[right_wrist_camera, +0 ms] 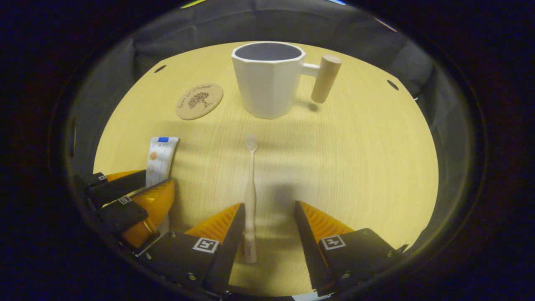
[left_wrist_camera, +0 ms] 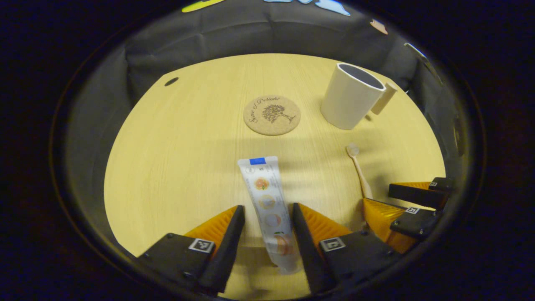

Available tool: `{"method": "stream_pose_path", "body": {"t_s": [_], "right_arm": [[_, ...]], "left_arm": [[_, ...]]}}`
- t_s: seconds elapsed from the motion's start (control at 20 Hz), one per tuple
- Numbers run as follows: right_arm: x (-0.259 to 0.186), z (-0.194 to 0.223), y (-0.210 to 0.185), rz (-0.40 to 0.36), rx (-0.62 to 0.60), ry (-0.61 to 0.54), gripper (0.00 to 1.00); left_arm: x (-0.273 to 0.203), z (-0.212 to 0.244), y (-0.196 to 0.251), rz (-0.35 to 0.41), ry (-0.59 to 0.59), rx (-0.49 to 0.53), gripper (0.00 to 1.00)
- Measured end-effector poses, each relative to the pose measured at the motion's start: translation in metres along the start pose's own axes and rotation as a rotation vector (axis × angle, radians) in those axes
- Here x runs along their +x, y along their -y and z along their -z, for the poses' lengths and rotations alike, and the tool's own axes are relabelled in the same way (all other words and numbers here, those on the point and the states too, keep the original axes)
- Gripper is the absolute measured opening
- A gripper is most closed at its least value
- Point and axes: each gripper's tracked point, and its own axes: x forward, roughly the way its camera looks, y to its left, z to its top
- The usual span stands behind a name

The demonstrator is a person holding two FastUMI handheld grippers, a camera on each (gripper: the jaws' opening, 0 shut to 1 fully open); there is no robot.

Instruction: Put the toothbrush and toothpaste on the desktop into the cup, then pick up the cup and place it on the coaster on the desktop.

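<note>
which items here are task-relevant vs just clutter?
Task items:
toothpaste
toothbrush
cup
coaster

Just there:
desktop, with its small dark holes; no loose clutter that I can see.

Both cams low, facing cup (left_wrist_camera: 351, 97).

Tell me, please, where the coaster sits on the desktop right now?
In the right gripper view, the coaster lies flat on the desktop, left of the cup and beyond the toothpaste, touching neither.

Bare desktop (right_wrist_camera: 355, 167) right of toothbrush (right_wrist_camera: 250, 184), below cup (right_wrist_camera: 269, 79).
</note>
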Motion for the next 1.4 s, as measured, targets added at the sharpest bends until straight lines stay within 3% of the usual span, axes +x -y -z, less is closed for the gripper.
{"method": "stream_pose_path", "body": {"t_s": [0.05,0.1,0.15,0.25,0.3,0.4,0.45,0.5,0.55,0.6,1.05,1.4], "right_arm": [[0.000,0.000,0.000,0.000,0.004,-0.007,0.66],[-0.002,-0.001,0.002,0.005,0.015,-0.017,0.48],[-0.003,0.001,0.002,0.004,0.029,-0.039,0.37],[-0.003,-0.002,0.006,0.006,0.048,-0.053,0.33],[-0.004,0.001,0.004,0.005,0.072,-0.095,0.12],[-0.004,-0.002,0.007,-0.002,0.078,-0.095,0.10],[-0.001,-0.002,0.007,-0.011,0.089,-0.099,0.10],[-0.005,-0.004,0.008,-0.021,0.092,-0.088,0.02],[-0.003,-0.002,0.009,-0.030,0.098,-0.099,0.03],[-0.001,-0.004,0.010,-0.038,0.107,-0.088,0.02],[-0.040,-0.021,0.022,-0.084,0.211,0.076,0.02],[-0.104,-0.106,0.031,-0.126,0.257,0.312,0.02]], "left_arm": [[-0.001,0.000,0.001,0.004,-0.002,0.001,0.66],[-0.001,0.000,0.002,0.004,-0.010,0.009,0.60],[0.001,0.000,0.003,0.012,-0.008,0.017,0.60],[0.002,-0.001,0.005,0.009,-0.016,0.021,0.45],[0.002,0.000,0.005,0.005,-0.025,0.019,0.40],[0.000,-0.001,0.004,0.003,-0.024,0.018,0.39],[-0.004,-0.001,0.002,-0.005,-0.013,0.011,0.32],[-0.001,-0.001,0.002,0.001,-0.009,0.006,0.27],[-0.007,-0.006,0.000,0.005,0.021,0.005,0.27],[0.000,-0.007,0.000,0.008,0.017,-0.003,0.18],[-0.021,-0.024,0.009,0.090,0.110,-0.024,0.18],[-0.060,-0.069,0.007,0.142,0.206,-0.063,0.17]]}}
